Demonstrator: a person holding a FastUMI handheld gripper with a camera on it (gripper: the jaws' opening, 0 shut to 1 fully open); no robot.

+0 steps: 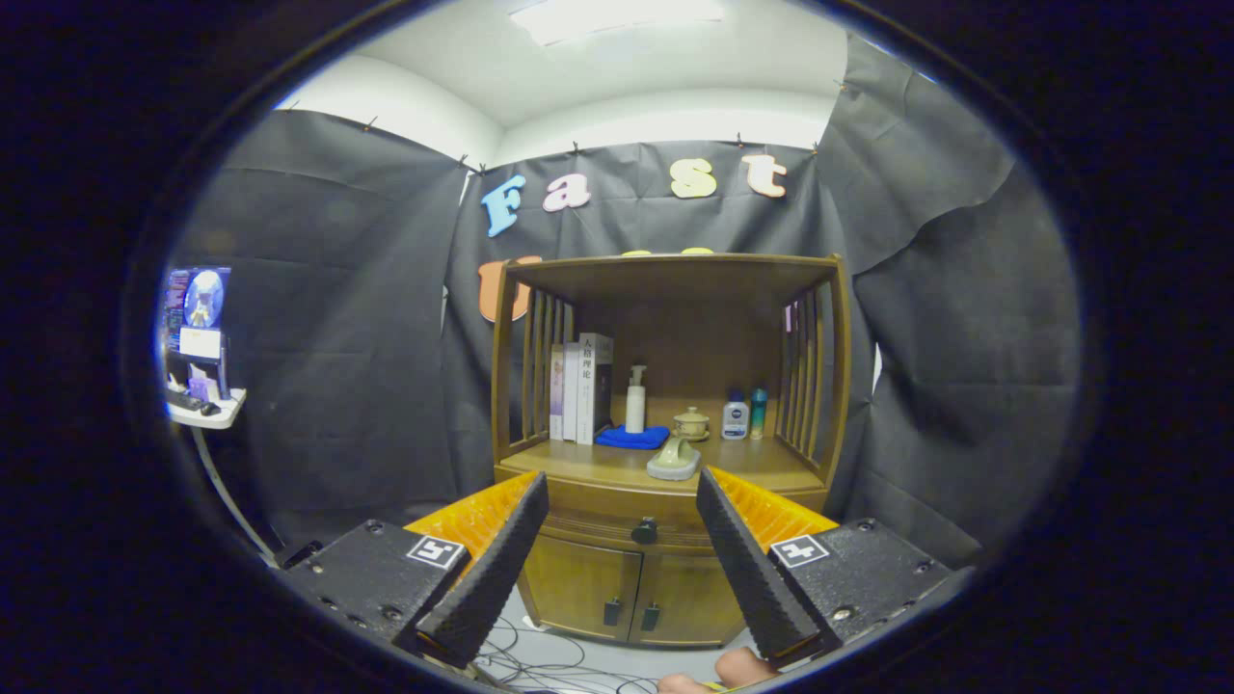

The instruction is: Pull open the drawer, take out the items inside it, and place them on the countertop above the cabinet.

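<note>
**Open fingers facing the closed drawer**

The gripper (622, 516) is hanging in front of a wooden cabinet (665, 453), well apart from it. Its two fingers (496, 564) are standing wide open and are holding nothing. Between their tips, further off, the drawer (617, 525) is sitting shut under the countertop (598, 467). Its dark knob (644, 530) is showing in the gap between the fingers. What is lying inside the drawer is hidden.

Things are already sitting on the countertop. A few books (580, 387) are standing upright at the left side. Next to them a white pump bottle (635, 398) is standing at the back, with a blue cloth (632, 438) lying in front of it. A pale green thing (674, 459) is resting near the front edge, in the middle. Behind it a small lidded cup (691, 423) is sitting. Two little bottles (745, 414) are standing near the right side.

Under the drawer, two doors (631, 598) are shut. Cables (540, 660) are lying on the floor in front of the cabinet. Part of a hand (723, 673) is peeking out under the right finger. Far to the left a screen (198, 328) is glowing on a small white table (207, 413).
</note>
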